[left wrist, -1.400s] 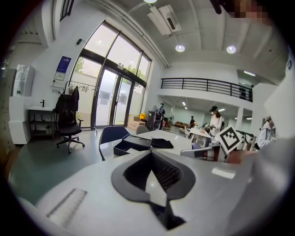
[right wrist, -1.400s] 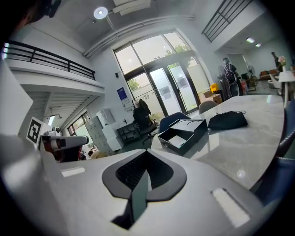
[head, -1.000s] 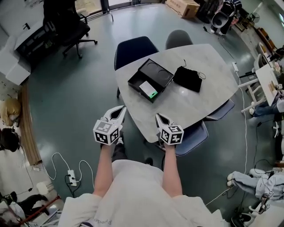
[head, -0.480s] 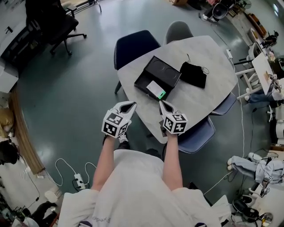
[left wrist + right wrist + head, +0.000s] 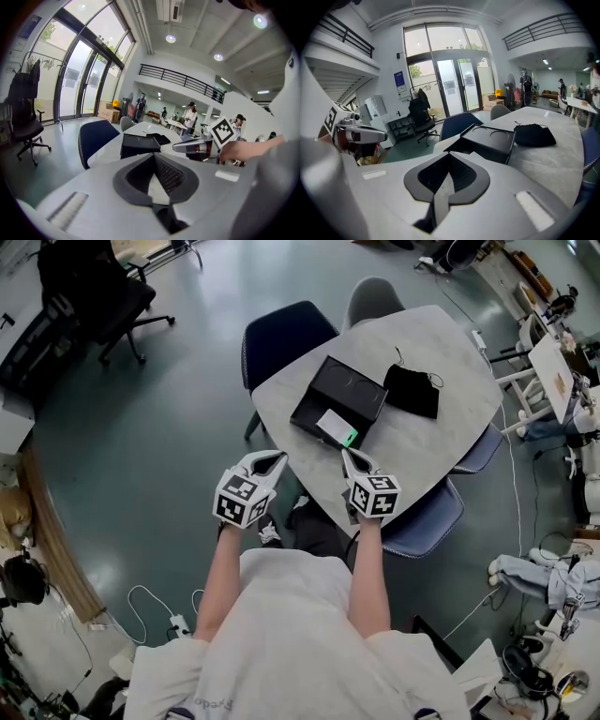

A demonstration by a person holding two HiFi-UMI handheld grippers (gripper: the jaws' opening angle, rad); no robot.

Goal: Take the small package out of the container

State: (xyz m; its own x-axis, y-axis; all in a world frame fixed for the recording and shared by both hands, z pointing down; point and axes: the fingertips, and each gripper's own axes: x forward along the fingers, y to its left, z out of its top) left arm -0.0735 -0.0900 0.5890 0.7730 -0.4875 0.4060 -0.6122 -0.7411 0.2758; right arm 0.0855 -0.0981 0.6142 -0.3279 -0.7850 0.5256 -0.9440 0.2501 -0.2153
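A black open container (image 5: 349, 390) lies on the pale table (image 5: 422, 442), with its lid part toward the far side. In its near half rests a small white package (image 5: 335, 425) with a green corner. My left gripper (image 5: 278, 457) hangs shut and empty off the table's near-left edge. Just over the near edge, my right gripper (image 5: 344, 454) is shut and empty too, a short way from the package. The left gripper view shows the container (image 5: 139, 144) ahead; the right gripper view shows it (image 5: 487, 140) close in front.
A black drawstring pouch (image 5: 412, 390) lies right of the container. A navy chair (image 5: 286, 334) and a grey chair (image 5: 372, 301) stand at the far side, a blue chair (image 5: 427, 519) at the near right. An office chair (image 5: 94, 296) stands far left.
Both grippers have come closer to the table's near edge, the left one swinging right and lower. The table and container sit nearer in the head view.
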